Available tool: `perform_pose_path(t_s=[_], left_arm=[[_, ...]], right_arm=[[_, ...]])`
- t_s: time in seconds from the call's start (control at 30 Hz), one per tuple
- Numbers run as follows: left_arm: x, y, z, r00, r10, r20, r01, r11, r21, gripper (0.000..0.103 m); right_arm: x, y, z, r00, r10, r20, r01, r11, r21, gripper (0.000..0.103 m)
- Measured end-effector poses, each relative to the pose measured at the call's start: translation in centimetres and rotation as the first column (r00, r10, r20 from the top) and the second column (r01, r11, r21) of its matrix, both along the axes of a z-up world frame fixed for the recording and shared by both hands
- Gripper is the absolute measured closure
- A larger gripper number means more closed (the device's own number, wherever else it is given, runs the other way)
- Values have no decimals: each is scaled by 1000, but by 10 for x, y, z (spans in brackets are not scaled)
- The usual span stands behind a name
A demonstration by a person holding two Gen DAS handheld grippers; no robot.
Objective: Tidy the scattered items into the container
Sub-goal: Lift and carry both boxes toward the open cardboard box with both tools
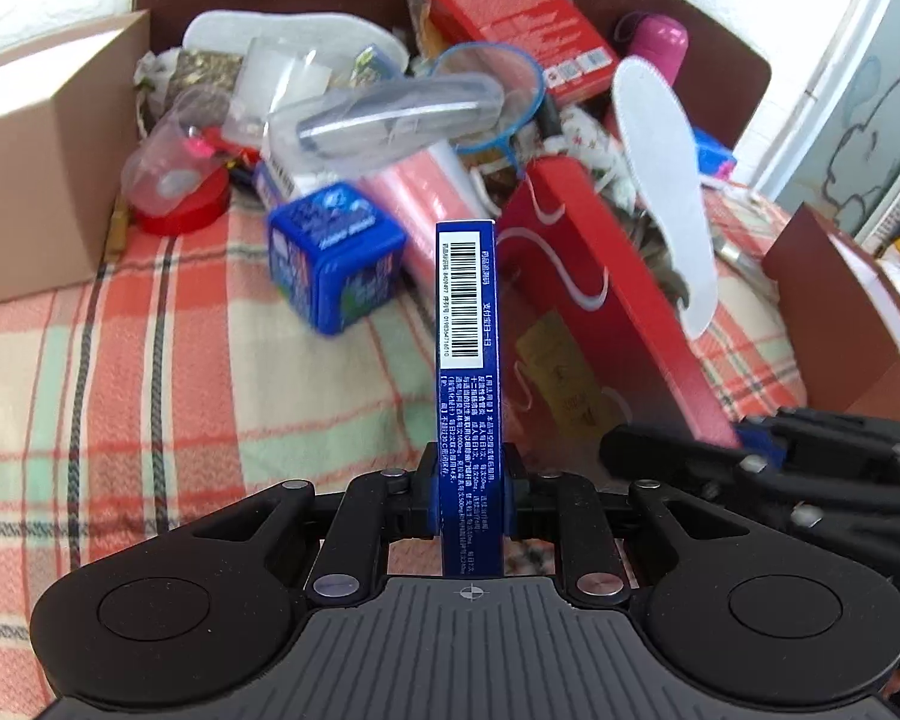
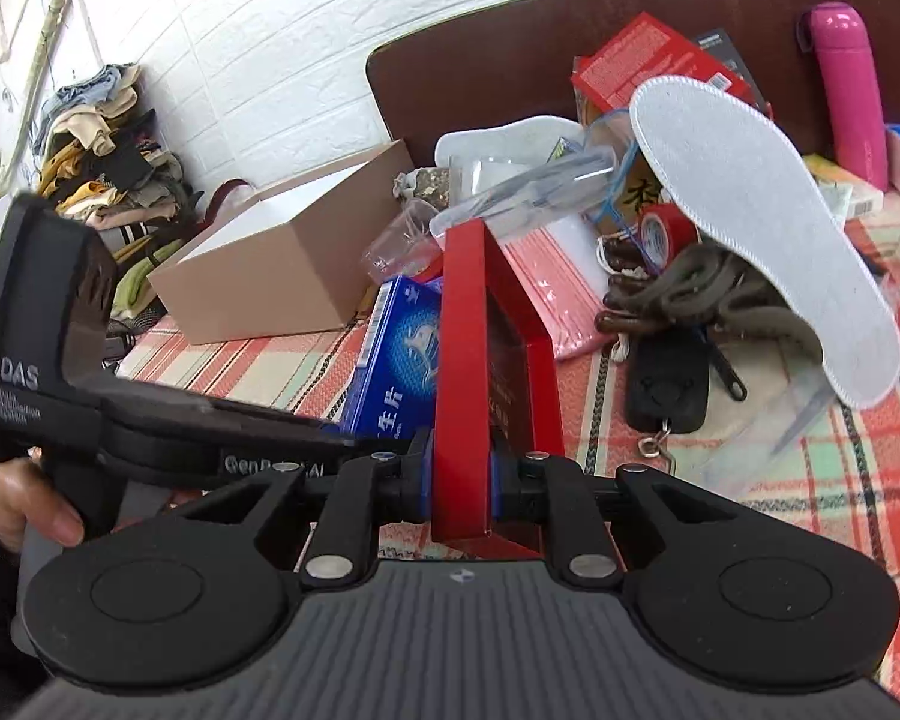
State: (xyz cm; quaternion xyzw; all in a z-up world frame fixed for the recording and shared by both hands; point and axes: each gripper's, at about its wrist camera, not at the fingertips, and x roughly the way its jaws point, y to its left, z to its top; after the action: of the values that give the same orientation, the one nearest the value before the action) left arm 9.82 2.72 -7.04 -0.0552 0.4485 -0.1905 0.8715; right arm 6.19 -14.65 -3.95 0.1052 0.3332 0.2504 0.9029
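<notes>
Left gripper (image 1: 469, 483): clenched on upright blue box (image 1: 467, 324). Right gripper (image 2: 459, 480): clamped on red box (image 2: 459, 396). Risk: the two held boxes, side by side, may collide and twist loose.

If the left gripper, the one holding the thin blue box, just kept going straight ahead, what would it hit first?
Probably the rolled pink plastic bags directly beyond the thin blue box held by the left gripper, with the blue cube box just to the left; depth is hard to judge here.
</notes>
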Motion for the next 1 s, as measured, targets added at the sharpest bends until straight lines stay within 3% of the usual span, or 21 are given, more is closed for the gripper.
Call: perform_pose_path(t_s=[0.13,0.2,0.23,0.33,0.7,1.0], left_arm=[[6,-2,-9,1000,6,-20,-7,1000,-10,82],[12,-1,-13,1000,16,-23,-16,1000,-13,67],[15,-1,-16,999,23,-31,-23,1000,-13,65],[23,4,-20,998,36,-57,-38,999,-36,84],[4,59,26,985,153,81,-147,987,-68,86],[6,139,92,920,306,243,-301,952,-59,85]], right_arm=[[3,3,1,1000,2,2,-2,1000,-20,84],[2,0,0,1000,11,1,-11,1000,-24,83],[4,1,0,1000,15,-2,-15,1000,-27,83],[8,3,1,1000,25,-12,-25,999,-41,84],[22,53,48,982,183,51,-174,974,-148,83],[54,146,113,923,333,193,-297,935,-196,83]])
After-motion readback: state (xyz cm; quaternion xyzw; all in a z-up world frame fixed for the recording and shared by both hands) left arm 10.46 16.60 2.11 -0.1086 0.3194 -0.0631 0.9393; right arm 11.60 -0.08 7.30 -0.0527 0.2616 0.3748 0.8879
